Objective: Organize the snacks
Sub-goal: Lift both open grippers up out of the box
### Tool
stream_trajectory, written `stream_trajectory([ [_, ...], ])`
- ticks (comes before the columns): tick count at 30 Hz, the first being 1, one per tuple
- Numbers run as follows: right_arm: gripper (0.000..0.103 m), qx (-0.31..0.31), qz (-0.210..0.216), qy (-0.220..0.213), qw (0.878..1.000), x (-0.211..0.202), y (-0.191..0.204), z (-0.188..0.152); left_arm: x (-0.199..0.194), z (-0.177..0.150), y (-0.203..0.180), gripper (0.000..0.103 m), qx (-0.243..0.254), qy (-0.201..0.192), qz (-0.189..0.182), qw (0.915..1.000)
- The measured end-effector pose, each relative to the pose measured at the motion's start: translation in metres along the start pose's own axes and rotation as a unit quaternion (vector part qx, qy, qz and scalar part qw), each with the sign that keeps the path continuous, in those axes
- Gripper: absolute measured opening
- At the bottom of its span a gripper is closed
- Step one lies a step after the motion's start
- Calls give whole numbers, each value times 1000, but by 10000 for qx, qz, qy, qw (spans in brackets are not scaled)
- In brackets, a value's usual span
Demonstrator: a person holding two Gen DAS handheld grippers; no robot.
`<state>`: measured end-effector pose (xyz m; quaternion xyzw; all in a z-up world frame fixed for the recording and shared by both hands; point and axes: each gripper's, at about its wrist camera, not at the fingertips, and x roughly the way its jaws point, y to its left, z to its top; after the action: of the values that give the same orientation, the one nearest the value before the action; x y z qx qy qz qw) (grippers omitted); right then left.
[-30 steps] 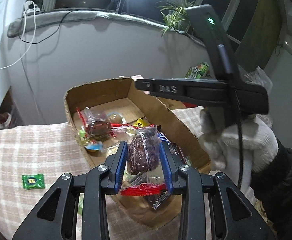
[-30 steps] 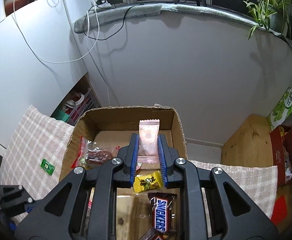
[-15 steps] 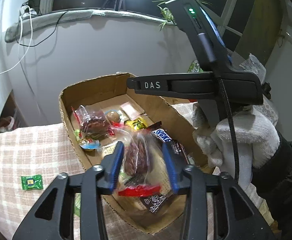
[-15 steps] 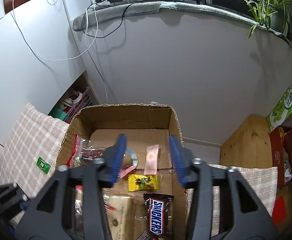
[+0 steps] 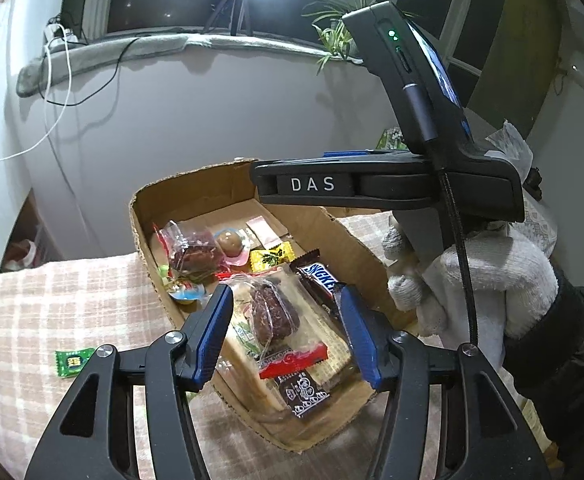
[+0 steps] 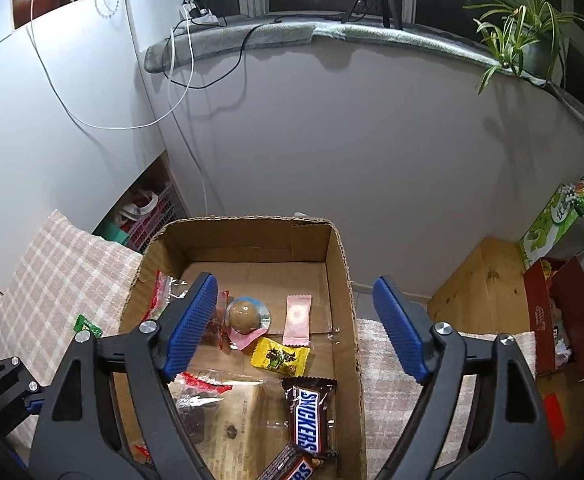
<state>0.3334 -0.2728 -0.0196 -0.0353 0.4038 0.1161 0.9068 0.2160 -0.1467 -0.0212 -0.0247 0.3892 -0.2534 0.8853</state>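
The bench (image 5: pixel 51 304), spread with a checked cloth, carries a cardboard box (image 5: pixel 195 192) that holds most of the snacks, and both tools hang above that box. The left tool (image 5: pixel 285 334) has its jaws spread wide with nothing between them; directly below lies a clear packet with a dark dried fruit (image 5: pixel 273 316), resting on top of the other wrappers. The right tool (image 6: pixel 296 328) also stands wide open and grips nothing, poised over the far half of the box above a pink sachet (image 6: pixel 298 316), a yellow candy (image 6: pixel 279 358) and a chocolate bar (image 6: pixel 308 416). What probably matters next is the one piece outside the box: a small green candy (image 5: pixel 73 362) lies flat on the cloth to the left of the box, well apart from its wall. It sits left of the left tool, so the left hand is clearly the nearer one. Its long axis runs roughly across the left view, tilted slightly up to the right, so jaws closing side to side would meet its short ends unless the tool is turned.
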Motion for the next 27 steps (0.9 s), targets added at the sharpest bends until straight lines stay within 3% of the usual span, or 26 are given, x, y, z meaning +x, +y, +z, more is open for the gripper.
stream_trajectory([
  [10,83,-70,-107,-168,9998,-28,16,-6,-27,-3,3,55,11,-183,47,9998],
  [17,83,-178,-98,-533,9984,-56,34,-20,-46,-10,15,55,-26,-305,129,9994],
  [21,83,-182,8,-760,9969,-75,46,-35,-63,-20,37,55,-113,-449,271,9986],
  [27,83,-106,386,-767,9963,-96,72,-63,-87,-34,84,55,-293,-647,531,9961],
])
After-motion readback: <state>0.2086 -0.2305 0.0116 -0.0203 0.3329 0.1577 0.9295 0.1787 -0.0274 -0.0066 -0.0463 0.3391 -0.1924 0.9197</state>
